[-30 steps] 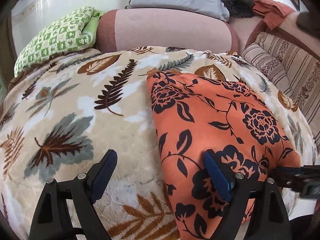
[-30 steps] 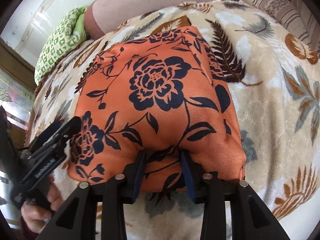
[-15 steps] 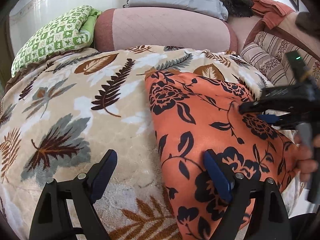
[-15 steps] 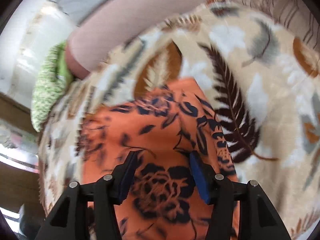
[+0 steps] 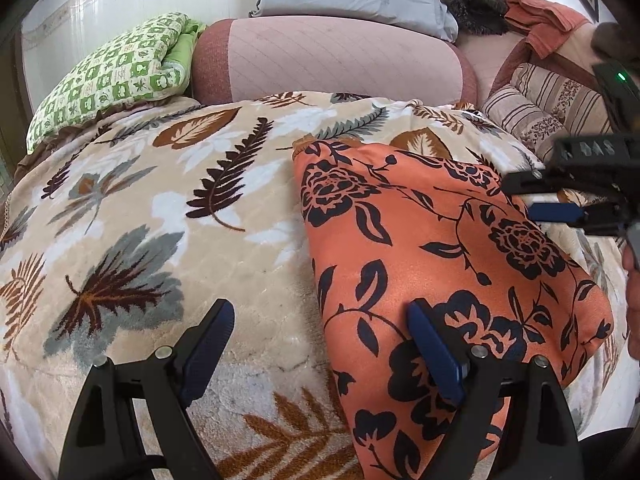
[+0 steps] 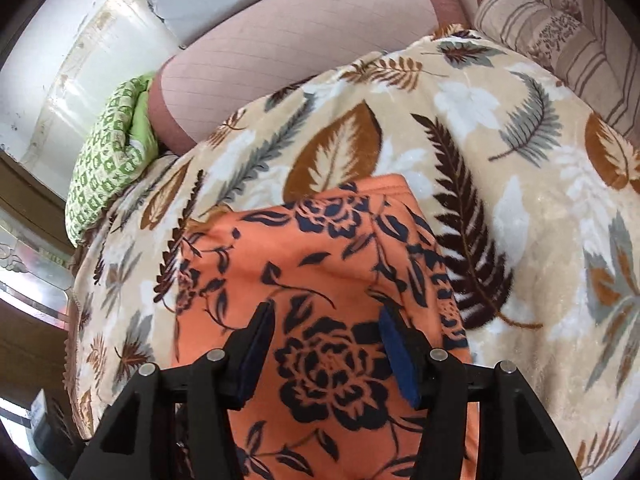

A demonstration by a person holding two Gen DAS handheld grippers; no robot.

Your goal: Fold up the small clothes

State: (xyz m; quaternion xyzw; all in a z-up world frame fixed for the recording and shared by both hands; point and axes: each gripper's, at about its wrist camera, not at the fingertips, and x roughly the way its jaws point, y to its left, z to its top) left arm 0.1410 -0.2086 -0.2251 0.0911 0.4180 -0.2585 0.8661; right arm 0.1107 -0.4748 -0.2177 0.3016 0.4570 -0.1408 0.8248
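Jaws on both grippers are seen spread, nothing clamped. Left gripper [image 5: 320,354] is held low at the near-left edge of the orange floral garment [image 5: 432,264], which is laid flat on the leaf-print blanket [image 5: 168,216]. Right gripper [image 6: 326,354] is poised over its middle, toward 12 o'clock, probably for smoothing or regrasping. Embossed characters on the right gripper's body cannot be read reliably.

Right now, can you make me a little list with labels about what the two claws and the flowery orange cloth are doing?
Cloth: orange garment with dark flower print, lying flat on the beige leaf-patterned fleece blanket
Left claw: open, one finger over the blanket, the other over the garment's near end
Right claw: open, over the garment, gripping nothing
Behind: pink quilted bolster, green checked pillow
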